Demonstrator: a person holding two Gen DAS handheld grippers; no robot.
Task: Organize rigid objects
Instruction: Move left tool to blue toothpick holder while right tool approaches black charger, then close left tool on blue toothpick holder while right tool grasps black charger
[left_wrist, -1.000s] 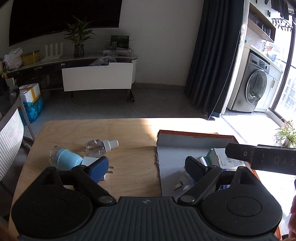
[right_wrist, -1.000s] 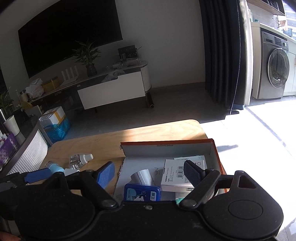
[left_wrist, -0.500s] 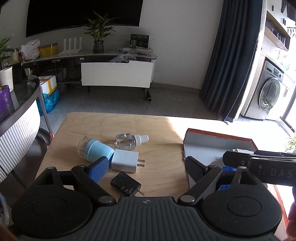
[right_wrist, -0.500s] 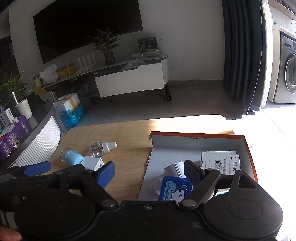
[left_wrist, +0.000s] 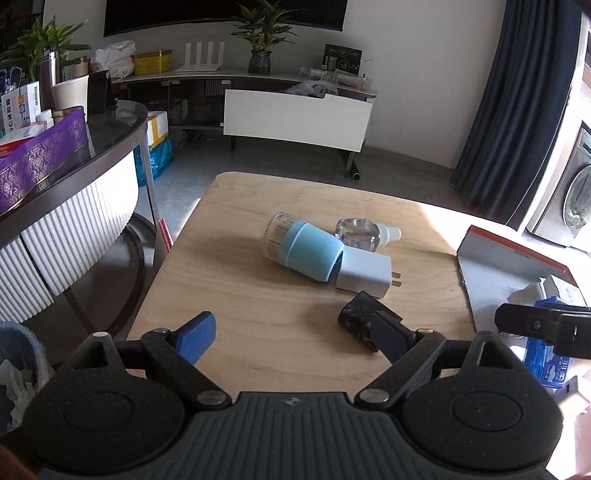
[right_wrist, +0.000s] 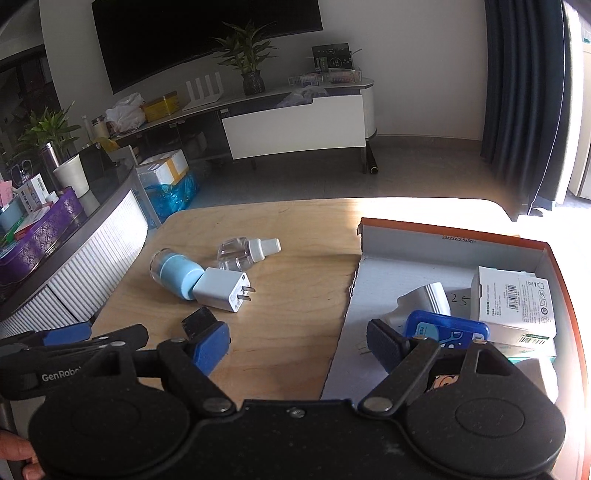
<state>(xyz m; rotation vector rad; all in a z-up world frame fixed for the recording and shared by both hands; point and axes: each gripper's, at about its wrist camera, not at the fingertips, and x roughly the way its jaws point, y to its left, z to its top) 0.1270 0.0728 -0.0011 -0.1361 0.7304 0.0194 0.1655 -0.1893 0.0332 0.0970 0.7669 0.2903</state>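
Both jaws stand wide and empty, tilted down over the tabletop (left_wrist: 258, 332); my left gripper (left_wrist: 291, 334) seemingly brushes the black charger (left_wrist: 360, 317), the orange box (right_wrist: 461, 236) far right.

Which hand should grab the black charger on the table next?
Probably the left. The left gripper is open with the black charger right at its fingertip, while the right gripper, also open, straddles the edge of the orange box.

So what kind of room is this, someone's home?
Most likely a home living room: a big dark television hangs over a low media console with potted plants, and a washing machine stands beyond the curtain.
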